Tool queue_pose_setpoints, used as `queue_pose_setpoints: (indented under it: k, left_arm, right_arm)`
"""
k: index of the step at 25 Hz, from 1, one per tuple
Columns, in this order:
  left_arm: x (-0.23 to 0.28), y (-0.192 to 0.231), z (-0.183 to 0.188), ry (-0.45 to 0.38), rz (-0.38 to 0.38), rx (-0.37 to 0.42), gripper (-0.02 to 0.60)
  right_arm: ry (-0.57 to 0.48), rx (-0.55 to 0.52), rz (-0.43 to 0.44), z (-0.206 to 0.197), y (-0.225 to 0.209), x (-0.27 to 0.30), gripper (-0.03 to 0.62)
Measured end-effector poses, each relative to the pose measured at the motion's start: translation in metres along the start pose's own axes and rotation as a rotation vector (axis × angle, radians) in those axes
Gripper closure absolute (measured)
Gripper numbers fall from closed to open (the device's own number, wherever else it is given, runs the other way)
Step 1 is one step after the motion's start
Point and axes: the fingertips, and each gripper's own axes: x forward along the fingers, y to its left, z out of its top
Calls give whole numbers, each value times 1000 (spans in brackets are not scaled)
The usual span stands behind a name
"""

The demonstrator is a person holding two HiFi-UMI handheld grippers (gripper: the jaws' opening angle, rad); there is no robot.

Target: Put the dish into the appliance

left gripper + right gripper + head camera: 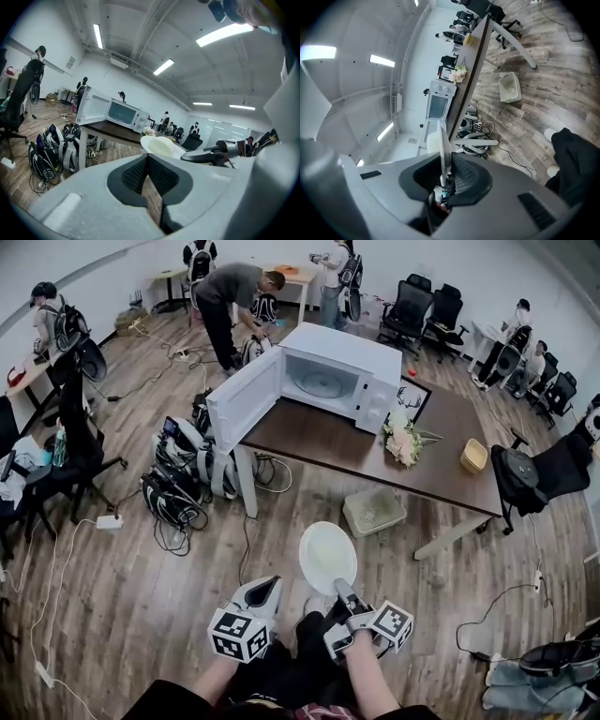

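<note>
The right gripper (349, 600) pinches the near rim of the white dish (327, 556). Its jaws are closed on the edge, so the dish juts out ahead of it over the wooden floor. Just to its left, the left gripper (263, 593) carries nothing, its jaws pressed together. Well ahead of both grippers the microwave (339, 376) stands on the brown table (319, 442), apart from the dish. Its door (242, 399) is swung wide to the left and the chamber is open to view. A white basket (373, 511) sits on the floor just beyond the dish, by the table's near edge.
</note>
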Motion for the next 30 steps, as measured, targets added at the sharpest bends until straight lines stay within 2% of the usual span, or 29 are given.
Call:
queue_pose_setpoints:
  k: [13,20,30]
  left_arm:
    - [102,9,28,-17,76,-41,572]
    - [161,10,44,-29,93,-54,572]
    - [214,0,53,-50,120,-63,572]
  right_arm:
    - [55,-21,21,101,2,67,536]
    - [93,-52,10,151,0,99,536]
    - [145,-56,29,195,0,124,536]
